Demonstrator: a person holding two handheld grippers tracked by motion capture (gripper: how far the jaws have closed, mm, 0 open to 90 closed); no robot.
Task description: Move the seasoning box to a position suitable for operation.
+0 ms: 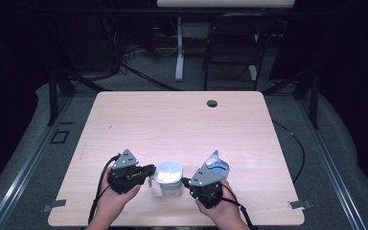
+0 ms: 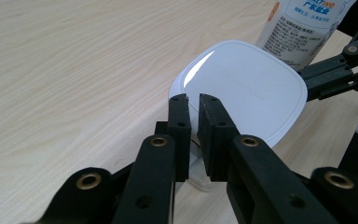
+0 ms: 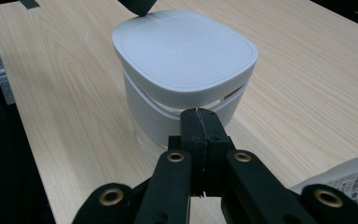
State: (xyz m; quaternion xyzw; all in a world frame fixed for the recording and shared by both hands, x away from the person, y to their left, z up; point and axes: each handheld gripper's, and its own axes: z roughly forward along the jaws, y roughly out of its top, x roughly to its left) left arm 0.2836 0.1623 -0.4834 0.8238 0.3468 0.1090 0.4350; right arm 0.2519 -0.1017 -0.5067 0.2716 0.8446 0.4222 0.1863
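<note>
Left gripper view: jaws slightly apart beside white container [image 2: 242, 88].

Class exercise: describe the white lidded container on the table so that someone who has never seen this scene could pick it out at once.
Start at the pale wooden table and go to its near edge, where two hands hold black tongs. The container stands between them. Unlike the printed bottle to its right, it is plain white, squat and capped by a rounded-square lid.

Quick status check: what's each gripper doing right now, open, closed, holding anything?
Left gripper: jaws slightly apart, against the white container, gripping nothing.
Right gripper: closed, empty, tips at the container's side.
</note>
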